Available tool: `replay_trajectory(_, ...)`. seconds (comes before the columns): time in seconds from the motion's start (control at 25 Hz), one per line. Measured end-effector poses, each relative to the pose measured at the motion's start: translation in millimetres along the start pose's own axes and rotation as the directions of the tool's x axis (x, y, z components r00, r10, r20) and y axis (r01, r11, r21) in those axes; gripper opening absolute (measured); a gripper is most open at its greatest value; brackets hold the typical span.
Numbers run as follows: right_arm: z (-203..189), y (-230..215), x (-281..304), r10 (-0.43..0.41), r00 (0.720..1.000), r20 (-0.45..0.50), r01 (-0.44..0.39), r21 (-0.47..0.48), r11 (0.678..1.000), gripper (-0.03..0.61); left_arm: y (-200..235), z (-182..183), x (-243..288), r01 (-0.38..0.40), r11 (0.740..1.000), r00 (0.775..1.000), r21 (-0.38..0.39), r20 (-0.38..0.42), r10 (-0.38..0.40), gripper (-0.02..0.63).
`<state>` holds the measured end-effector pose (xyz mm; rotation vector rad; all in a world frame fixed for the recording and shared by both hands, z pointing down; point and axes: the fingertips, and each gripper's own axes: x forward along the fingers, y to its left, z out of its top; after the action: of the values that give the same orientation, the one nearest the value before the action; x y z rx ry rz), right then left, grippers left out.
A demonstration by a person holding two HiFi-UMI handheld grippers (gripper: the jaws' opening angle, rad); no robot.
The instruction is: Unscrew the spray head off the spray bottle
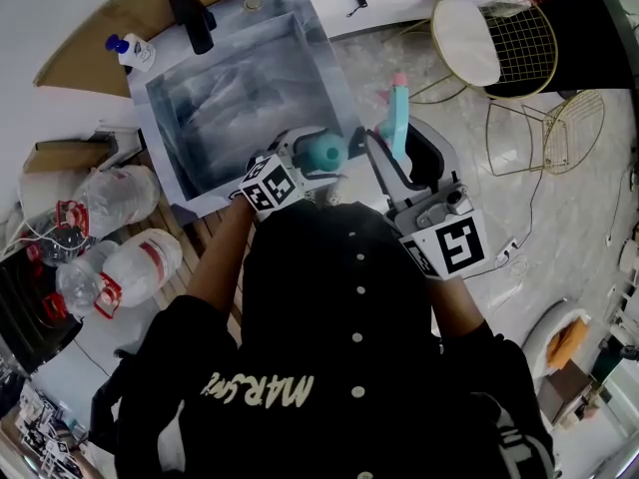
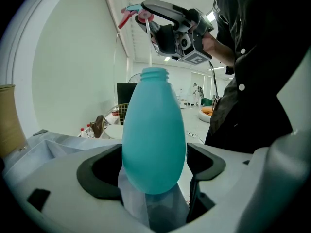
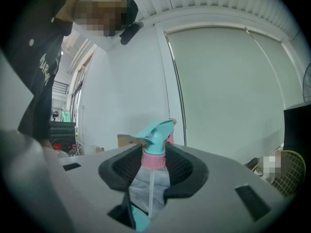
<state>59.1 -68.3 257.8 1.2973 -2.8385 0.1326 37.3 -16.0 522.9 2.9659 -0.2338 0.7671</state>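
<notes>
Left gripper view shows my left gripper [image 2: 153, 166] part-closed on the teal spray bottle [image 2: 153, 130], fingers [image 2: 99, 171] pressing its belly from both sides, the bare threaded neck beyond the tips. In the right gripper view, my right gripper [image 3: 154, 161] pinches the spray head [image 3: 158, 130] by its pink collar [image 3: 153, 160] between narrowly set fingers, with the dip tube [image 3: 149, 191] running back behind them.
</notes>
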Motion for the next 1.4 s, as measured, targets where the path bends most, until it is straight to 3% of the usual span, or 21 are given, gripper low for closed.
replay_trajectory(0.48,-7.8,-28.2,-17.7,-0.055,0.998,0.002,0.055,-0.004,0.998,0.161,-3.0,-12.0,-42.1,-0.052,0.998,0.998,-0.031,-0.046,0.051,0.402)
replay_trajectory(0.68,-17.2,-45.6,-31.8,-0.103,0.995,-0.012,0.102,-0.007,0.995,0.161,6.1,-6.1,-88.2,-0.159,0.982,0.987,-0.104,-0.005,0.16,0.402)
replay_trajectory(0.84,-18.2,-55.5,-45.5,-0.137,0.99,-0.006,0.137,-0.01,0.99,0.161,24.6,10.3,-125.6,-0.296,0.94,0.95,-0.169,0.047,0.308,0.395)
replay_trajectory(0.88,-18.2,-58.4,-49.0,-0.148,0.989,-0.004,0.148,-0.012,0.989,0.163,27.5,19.7,-133.3,-0.323,0.932,0.939,-0.162,0.07,0.337,0.355)
replay_trajectory(0.96,-17.4,-65.5,-56.0,-0.173,0.985,0.001,0.173,-0.014,0.985,0.163,32.6,41.8,-146.3,-0.367,0.92,0.916,-0.139,0.117,0.383,0.169)
replay_trajectory(1.16,-8.9,-84.1,-70.9,-0.234,0.972,0.024,0.234,-0.006,0.972,0.163,55.1,80.6,-168.0,-0.456,0.879,0.866,-0.144,0.158,0.475,0.028)
replay_trajectory(1.28,-4.8,-91.3,-78.6,-0.257,0.966,0.03,0.258,-0.015,0.966,0.163,67.3,94.8,-171.4,-0.48,0.862,0.851,-0.166,0.15,0.503,0.025)
replay_trajectory(1.4,1.5,-97.5,-86.4,-0.272,0.962,0.041,0.273,-0.03,0.962,0.163,78.4,115.6,-181.3,-0.533,0.821,0.815,-0.206,0.138,0.563,0.025)
